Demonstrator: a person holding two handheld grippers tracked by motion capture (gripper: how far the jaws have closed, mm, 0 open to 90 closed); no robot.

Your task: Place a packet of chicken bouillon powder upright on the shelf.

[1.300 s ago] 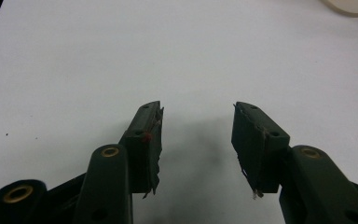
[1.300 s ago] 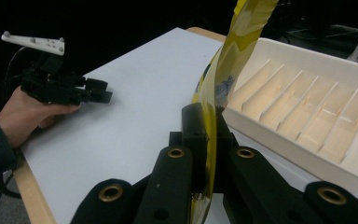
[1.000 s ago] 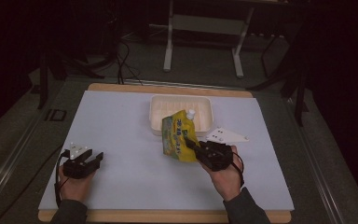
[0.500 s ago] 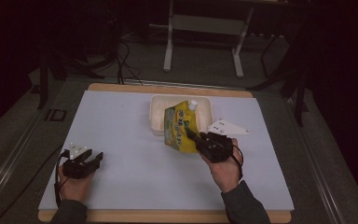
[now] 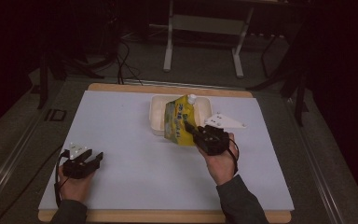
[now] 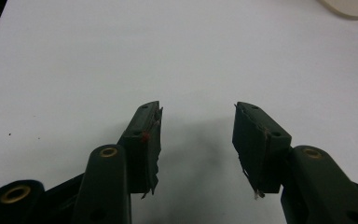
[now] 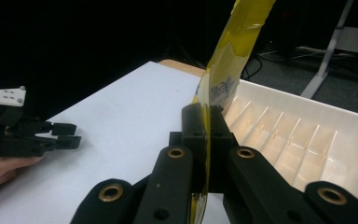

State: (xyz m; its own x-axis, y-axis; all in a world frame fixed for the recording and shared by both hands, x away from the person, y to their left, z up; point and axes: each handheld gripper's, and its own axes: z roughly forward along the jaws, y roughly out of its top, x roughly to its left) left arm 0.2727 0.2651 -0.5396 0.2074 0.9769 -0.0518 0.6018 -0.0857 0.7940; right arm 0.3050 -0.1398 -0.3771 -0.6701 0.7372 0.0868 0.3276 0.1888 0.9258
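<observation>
A yellow spouted pouch (image 5: 181,119) with a white cap hangs upright over the front edge of a white ribbed tray (image 5: 158,110). My right gripper (image 5: 190,128) is shut on the pouch's lower edge; in the right gripper view the yellow pouch (image 7: 226,65) rises from between the closed jaws, with the tray (image 7: 317,140) just behind it. My left gripper (image 5: 93,159) rests open near the table's front left, held low over the white surface, and nothing lies between its fingers (image 6: 147,135).
The white table top (image 5: 130,140) has a wooden edge at front and back. A metal stand and cables sit on the dark floor beyond the table. In the right gripper view, the other gripper (image 7: 67,135) lies far off at the left.
My right gripper has carried the pouch away from me and raised it more upright, so it now stands over the tray. The left gripper has stayed put.
</observation>
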